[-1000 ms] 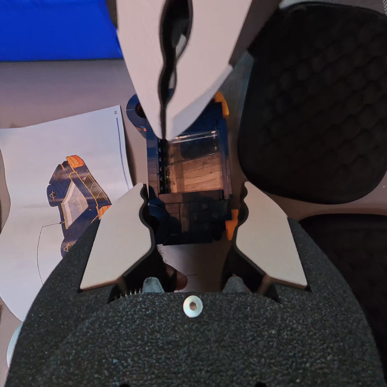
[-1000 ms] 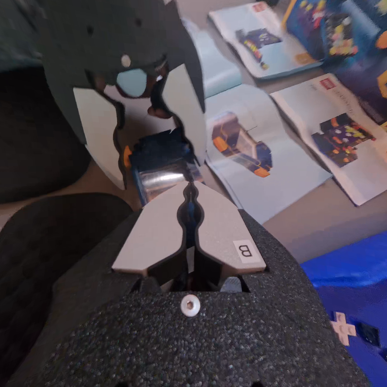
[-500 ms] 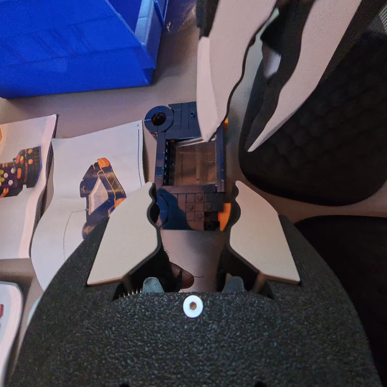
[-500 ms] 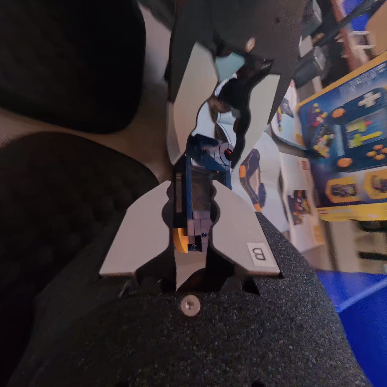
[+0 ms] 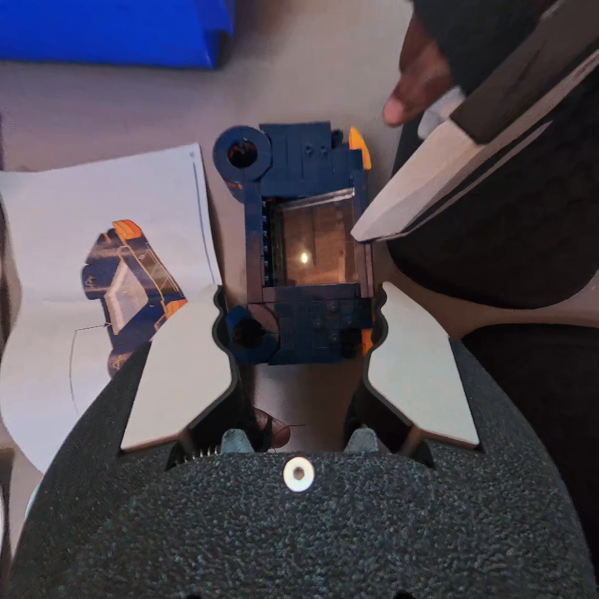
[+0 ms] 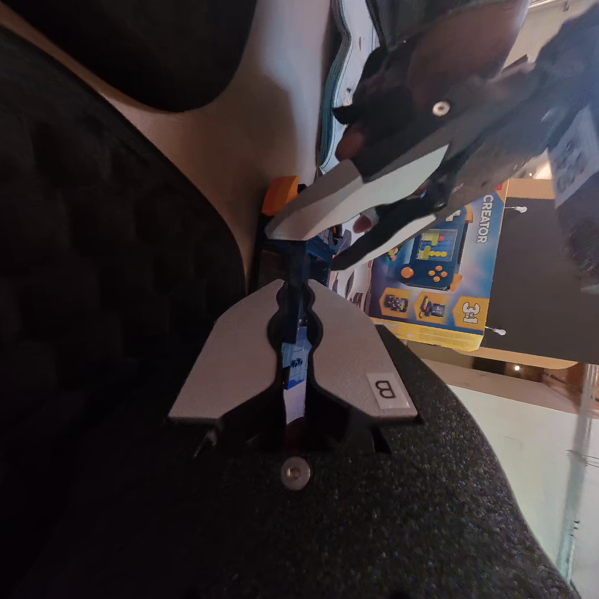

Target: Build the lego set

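Two grippers bear on one dark blue lego model (image 5: pixel 308 246), which carries orange corner pieces and a clear window panel at its middle. In the left wrist view the left gripper (image 5: pixel 299 324) has its jaws spread wide and closed against the model's near end, one finger on each flank, so it holds the model. At 2 o'clock of the model the right gripper (image 5: pixel 453 181) reaches in, its tip at the model's right edge. At 9 o'clock lies an open instruction booklet (image 5: pixel 97 259) on the tan table (image 5: pixel 308 81); at 11 o'clock stands a blue bin (image 5: pixel 113 29), contents not visible. Only this view shows the window face-on. The right wrist view sees the model (image 6: pixel 293 291) edge-on, with the right gripper (image 6: pixel 295 291) narrowly closed on its thin side wall; the left gripper (image 6: pixel 340 233) enters from 2 o'clock. Only this view shows the set's box (image 6: pixel 453 285) at 3 o'clock. Black padded cushions (image 6: pixel 113 227) fill 9 o'clock
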Tool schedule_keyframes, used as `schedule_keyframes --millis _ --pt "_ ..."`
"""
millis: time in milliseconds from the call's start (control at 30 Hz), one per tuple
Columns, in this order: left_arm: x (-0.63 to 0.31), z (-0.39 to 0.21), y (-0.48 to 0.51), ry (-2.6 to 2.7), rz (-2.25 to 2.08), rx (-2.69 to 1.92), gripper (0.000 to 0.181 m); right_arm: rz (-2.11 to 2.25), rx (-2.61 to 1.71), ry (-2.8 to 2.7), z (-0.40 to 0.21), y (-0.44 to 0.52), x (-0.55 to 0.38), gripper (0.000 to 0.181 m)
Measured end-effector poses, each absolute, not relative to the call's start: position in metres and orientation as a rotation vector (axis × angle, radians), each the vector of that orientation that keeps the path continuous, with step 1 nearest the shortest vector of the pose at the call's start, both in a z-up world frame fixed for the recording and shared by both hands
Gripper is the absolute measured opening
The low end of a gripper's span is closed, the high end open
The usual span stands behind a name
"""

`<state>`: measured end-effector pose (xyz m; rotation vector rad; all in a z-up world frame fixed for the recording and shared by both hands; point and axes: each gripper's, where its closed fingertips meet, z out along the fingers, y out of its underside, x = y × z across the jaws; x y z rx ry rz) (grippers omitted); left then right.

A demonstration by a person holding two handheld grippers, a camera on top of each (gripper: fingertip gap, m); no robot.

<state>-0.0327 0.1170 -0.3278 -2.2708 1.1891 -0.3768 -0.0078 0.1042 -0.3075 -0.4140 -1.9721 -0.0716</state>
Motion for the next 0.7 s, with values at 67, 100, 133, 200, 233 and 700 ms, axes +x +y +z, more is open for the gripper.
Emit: schedule_keyframes --millis 67,100,133,200,233,700 --pt "-0.029 -0.335 0.115 1.223 -0.395 -2.311 0.086 -0.114 -0.382 -1.972 -0.307 0.106 -0.008 0.008" --pt "-0.027 -0.336 0.113 1.239 -0.419 -2.313 0.080 -0.135 -0.363 -1.969 -0.307 0.107 -0.008 0.008" --pt "-0.026 -0.336 0.113 1.243 -0.417 -2.315 0.080 -0.143 -0.343 -1.967 -0.307 0.106 -0.008 0.008" --pt "-0.027 -0.336 0.112 1.244 -0.421 -2.314 0.080 -0.134 -0.317 -1.970 -0.306 0.105 -0.009 0.008" --pt "-0.027 -0.336 0.112 1.239 -0.419 -2.316 0.080 -0.121 -0.314 -1.977 -0.307 0.105 -0.009 0.008" --pt "-0.030 -0.337 0.104 0.811 -0.346 -2.526 0.085 1.617 -2.214 -0.996 -0.287 0.089 0.017 0.033"
